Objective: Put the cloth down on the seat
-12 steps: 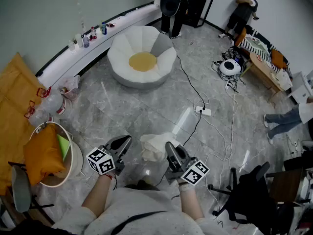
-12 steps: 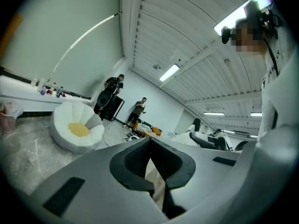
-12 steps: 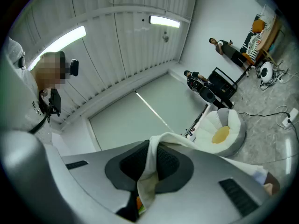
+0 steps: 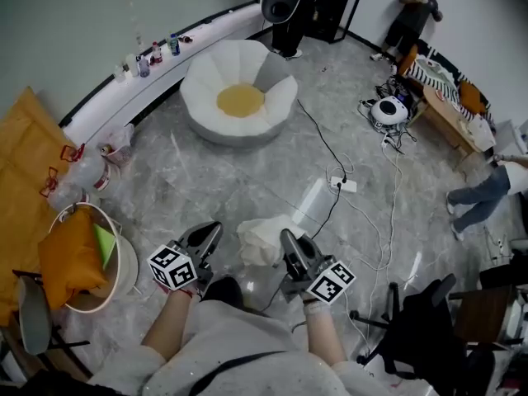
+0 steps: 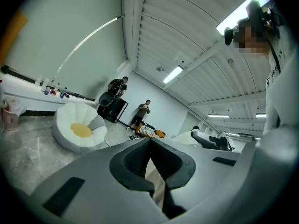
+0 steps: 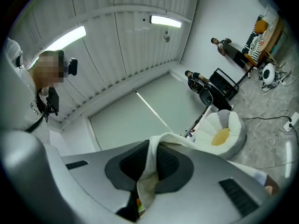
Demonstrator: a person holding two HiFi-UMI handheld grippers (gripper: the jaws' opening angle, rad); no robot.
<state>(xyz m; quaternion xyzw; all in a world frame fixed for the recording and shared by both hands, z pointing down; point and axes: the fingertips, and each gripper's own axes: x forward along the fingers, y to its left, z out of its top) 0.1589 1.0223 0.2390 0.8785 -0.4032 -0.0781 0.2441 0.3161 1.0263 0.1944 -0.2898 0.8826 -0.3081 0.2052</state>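
light: bright ceiling strips (image 6: 166,21) | glare: floor (image 4: 313,200) | edges: fisheye-dark

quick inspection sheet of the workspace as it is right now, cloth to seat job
surface: glossy grey marbled floor; no table.
job's things: white cloth held bunched above the floor; flower-shaped seat further ahead, nothing on its yellow centre.
clutter: basket with an orange cushion at left; bags; bottles on the curved ledge.
grippers: left gripper shut, empty; right gripper shut on the cloth.
cables: black cable runs from beside the seat to a power strip and on towards the person; more tangled at right.
surroundings: people by the far wall; black chair at right.
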